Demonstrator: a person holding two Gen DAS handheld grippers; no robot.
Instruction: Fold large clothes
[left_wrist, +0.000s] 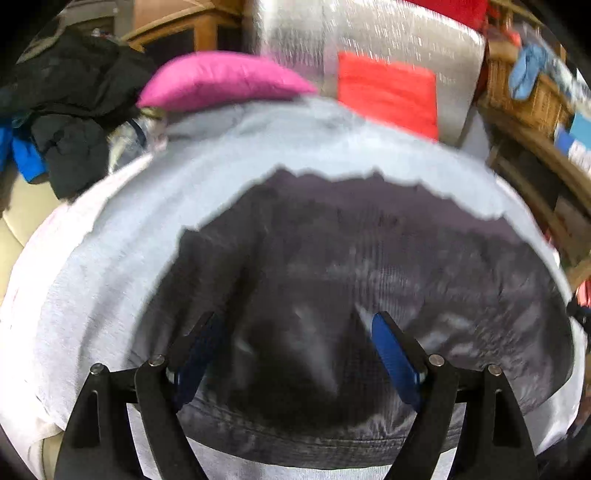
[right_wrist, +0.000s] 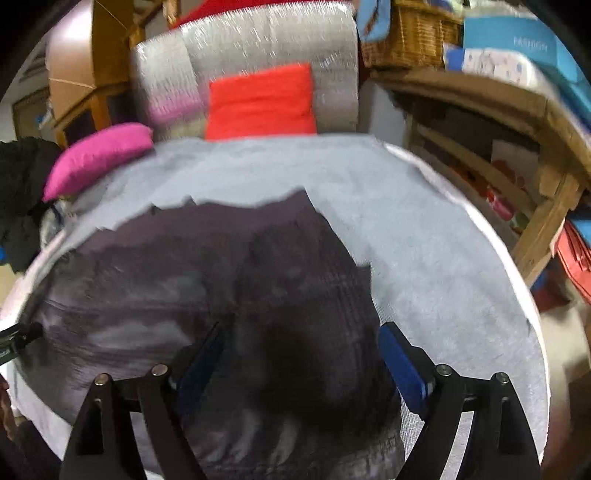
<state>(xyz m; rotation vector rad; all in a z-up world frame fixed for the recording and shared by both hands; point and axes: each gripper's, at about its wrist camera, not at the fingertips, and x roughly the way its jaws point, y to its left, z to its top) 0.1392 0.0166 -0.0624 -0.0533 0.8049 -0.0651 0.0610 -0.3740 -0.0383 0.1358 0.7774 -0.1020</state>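
Note:
A large dark grey garment (left_wrist: 351, 277) lies spread on a light grey cloth-covered table (left_wrist: 147, 221). It also shows in the right wrist view (right_wrist: 221, 277), with a folded flap toward the far right. My left gripper (left_wrist: 295, 332) is open just above the garment's near hem, with nothing between its blue pads (left_wrist: 395, 354). My right gripper (right_wrist: 301, 343) is open over the garment's right part, its blue pads (right_wrist: 402, 365) wide apart and empty. The left gripper's tip (right_wrist: 18, 336) peeks in at the left edge of the right wrist view. Both views are motion-blurred.
A pink cushion (left_wrist: 221, 79) and a red cushion (left_wrist: 388, 92) sit at the table's far edge before a silver padded seat back (right_wrist: 258, 44). Dark jackets (left_wrist: 62, 110) pile at the left. A wooden shelf (right_wrist: 535, 147) with a wicker basket (right_wrist: 410, 33) stands right.

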